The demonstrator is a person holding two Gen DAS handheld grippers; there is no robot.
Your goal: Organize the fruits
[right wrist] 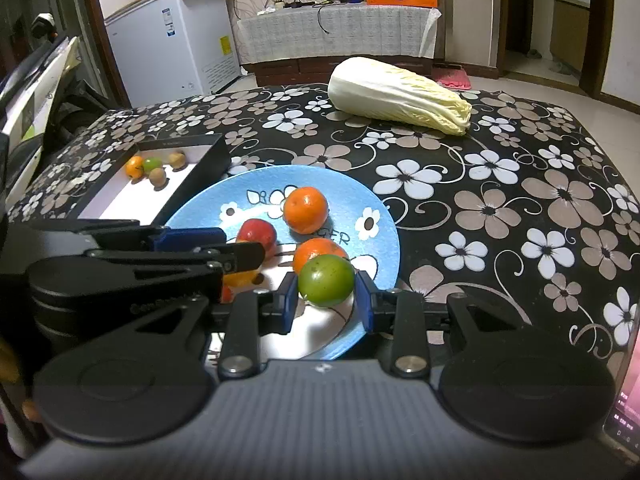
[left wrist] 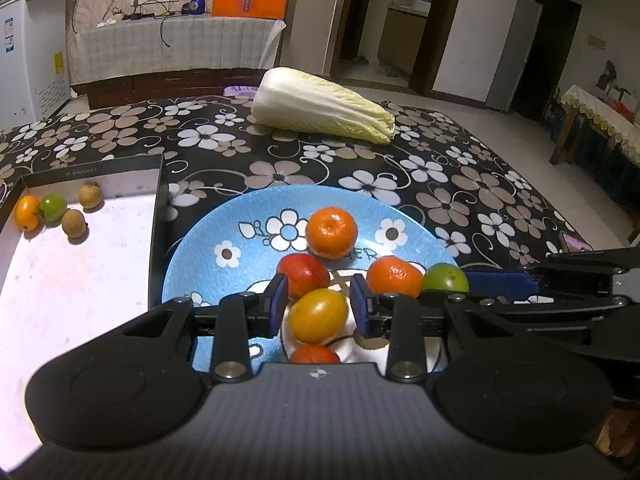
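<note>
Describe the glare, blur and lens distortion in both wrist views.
Left wrist view: the white floor of the box is blown out by glare; the table edge bows from fisheye distortion; the gripper body nearest the lens is soft. Right wrist view: a bright patch washes out the plate centre behind the green fruit; the frame edges curve and the near corners blur.

Both wrist cameras look steeply down, close over the blue plate (left wrist: 224,236) (right wrist: 360,200), toward the table's far edge.
</note>
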